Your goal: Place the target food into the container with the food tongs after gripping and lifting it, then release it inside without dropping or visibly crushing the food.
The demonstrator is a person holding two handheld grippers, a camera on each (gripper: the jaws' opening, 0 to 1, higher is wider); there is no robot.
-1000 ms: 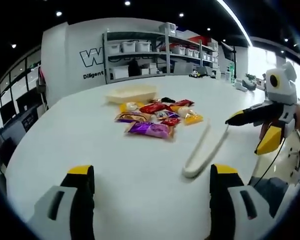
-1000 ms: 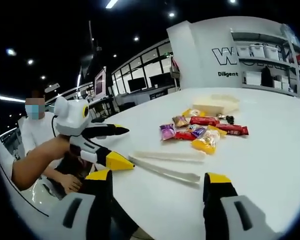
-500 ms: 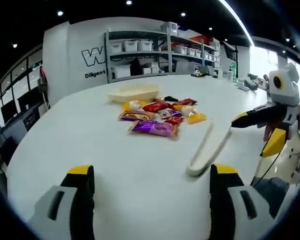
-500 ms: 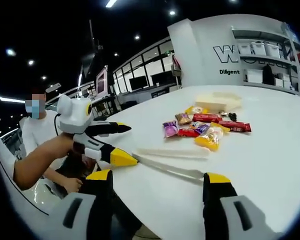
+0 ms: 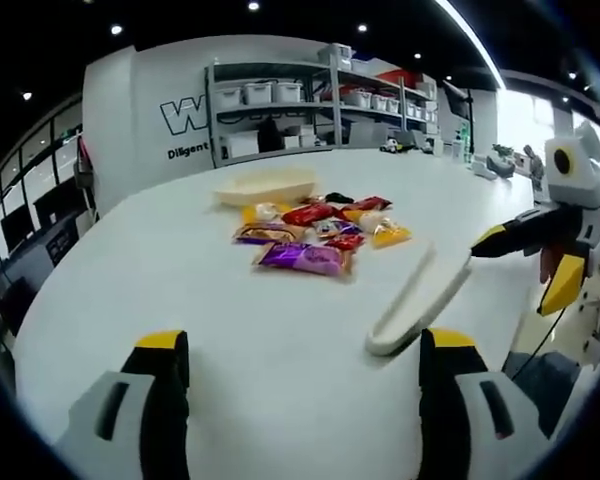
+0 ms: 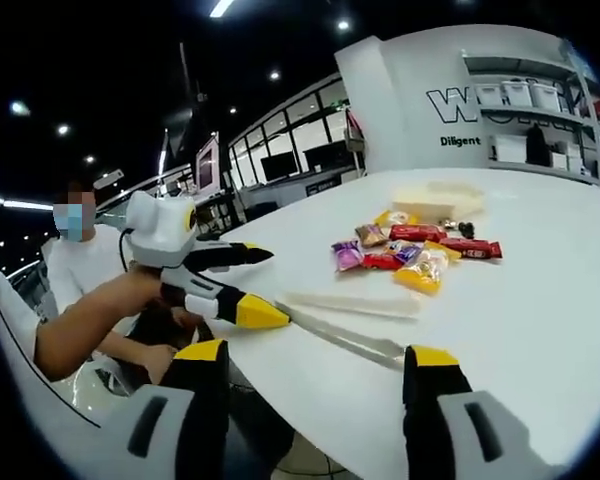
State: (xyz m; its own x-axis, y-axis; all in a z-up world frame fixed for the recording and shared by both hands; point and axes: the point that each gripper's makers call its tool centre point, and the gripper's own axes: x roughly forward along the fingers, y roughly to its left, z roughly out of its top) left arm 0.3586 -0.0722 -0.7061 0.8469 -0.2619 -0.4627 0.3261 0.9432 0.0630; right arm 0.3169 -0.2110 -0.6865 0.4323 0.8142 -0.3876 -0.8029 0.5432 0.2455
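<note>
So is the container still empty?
Cannot tell: the container sits beyond the snack pile, and its rim hides the inside in both views.

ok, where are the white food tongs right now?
The white plastic food tongs lie on the round white table, right of the snack packet pile in the left gripper view, near the table edge.

Snack wrappers [image 5: 310,235] overlap; labels too small; wall lettering [image 5: 185,115] cut off.
</note>
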